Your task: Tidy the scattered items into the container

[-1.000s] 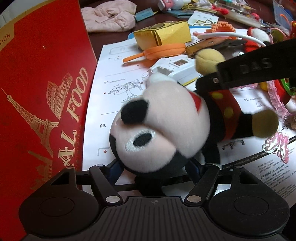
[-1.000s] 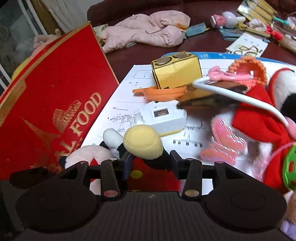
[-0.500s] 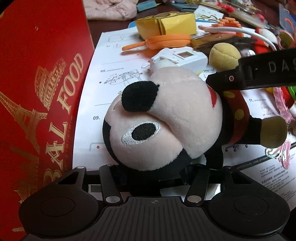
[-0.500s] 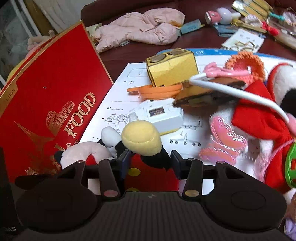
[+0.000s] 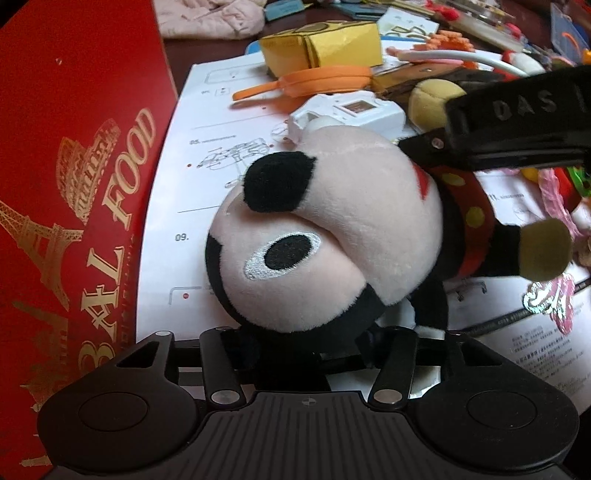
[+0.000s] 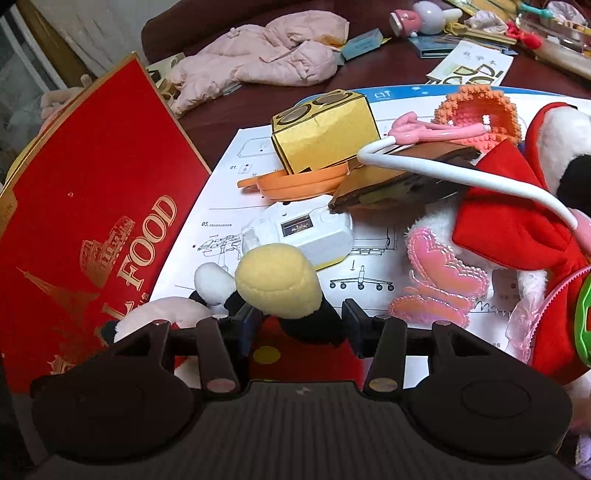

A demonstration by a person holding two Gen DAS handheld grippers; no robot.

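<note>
The left claw [image 5: 306, 343], opening around the mouse plush [image 5: 317, 236], crowds the red box [image 5: 74, 184]; right claw [image 6: 299, 325] clamps its leg.

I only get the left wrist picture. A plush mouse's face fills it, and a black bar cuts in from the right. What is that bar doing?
Observer: That bar is the right gripper. In its own view its fingers sit on either side of the plush mouse, on the black leg just under the yellow foot.
Visitor: Is it hiding anything from me?
Observer: Yes. A much larger plush with a red bow lies to the right of the mouse.
Visitor: Anything further back that I miss?
Observer: A small pink-and-white toy sits far back, to the right of the pink jacket.
</note>
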